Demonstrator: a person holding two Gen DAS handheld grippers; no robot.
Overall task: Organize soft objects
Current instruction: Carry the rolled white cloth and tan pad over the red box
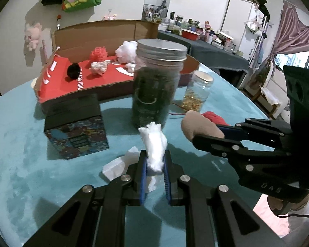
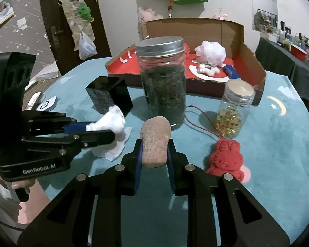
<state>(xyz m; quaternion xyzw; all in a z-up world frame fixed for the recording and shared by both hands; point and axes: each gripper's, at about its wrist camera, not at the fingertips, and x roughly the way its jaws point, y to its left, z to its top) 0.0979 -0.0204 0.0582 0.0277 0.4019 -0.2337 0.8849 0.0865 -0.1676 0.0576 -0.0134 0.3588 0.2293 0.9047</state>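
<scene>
Fluffy white cotton tuft (image 1: 154,152) pinched in the left gripper (image 1: 155,164) and tan plush roll (image 2: 155,142) clamped in the right gripper (image 2: 154,154) should clear the tall lidded glass jar (image 2: 162,80) toward the red-lined cardboard box (image 2: 255,61) at the desk's (image 2: 278,135) far edge.

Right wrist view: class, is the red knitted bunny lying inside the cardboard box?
No, the red knitted bunny lies on the teal tablecloth, well in front of the cardboard box.
</scene>
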